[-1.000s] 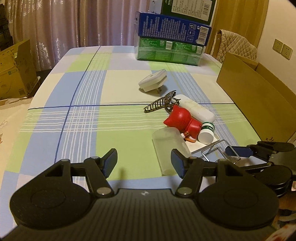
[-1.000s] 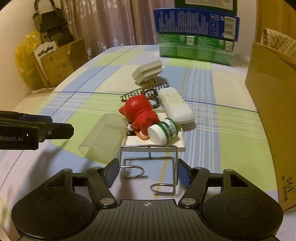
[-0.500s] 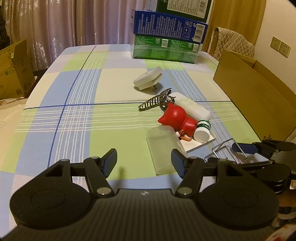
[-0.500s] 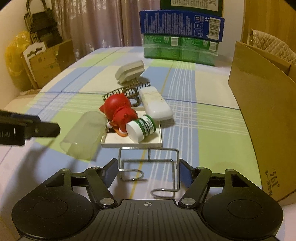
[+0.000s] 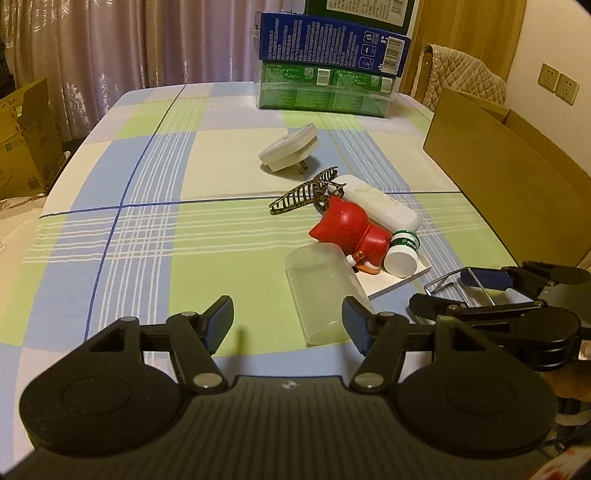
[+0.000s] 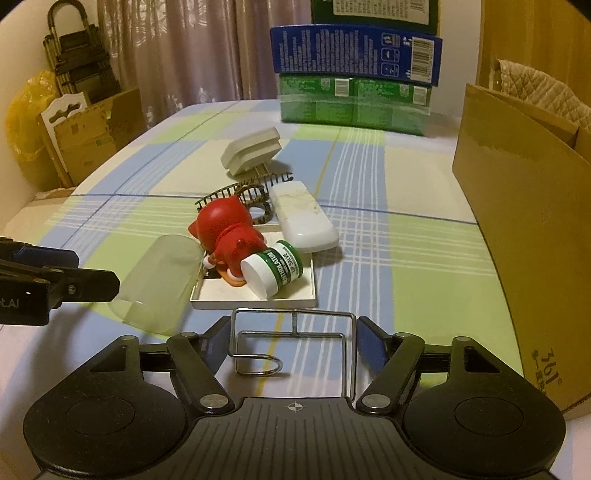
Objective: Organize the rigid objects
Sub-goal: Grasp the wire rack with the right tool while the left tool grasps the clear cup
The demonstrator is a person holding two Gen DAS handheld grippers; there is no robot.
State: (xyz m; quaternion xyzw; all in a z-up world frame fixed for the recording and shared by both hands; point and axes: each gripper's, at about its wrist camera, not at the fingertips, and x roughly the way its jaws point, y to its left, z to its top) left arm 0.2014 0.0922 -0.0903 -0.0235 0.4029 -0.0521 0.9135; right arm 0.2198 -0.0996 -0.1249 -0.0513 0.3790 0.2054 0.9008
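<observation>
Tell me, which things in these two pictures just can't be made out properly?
- Cardboard box, right wrist view: its inside is hidden by its own near wall.
- Top dark green box, left wrist view: cut off by the upper edge.
- White tray, right wrist view: its floor is mostly covered by the red toy and small jar.
- Jar label: too small to read fully.

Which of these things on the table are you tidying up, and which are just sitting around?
To tidy:
wire rack, between the right gripper fingers
clear cup
red toy
green jar
white tray
white case
hair clip
white plug

Just sitting around:
stacked boxes
cardboard box, perhaps where things go
curtains
left gripper, empty
</observation>
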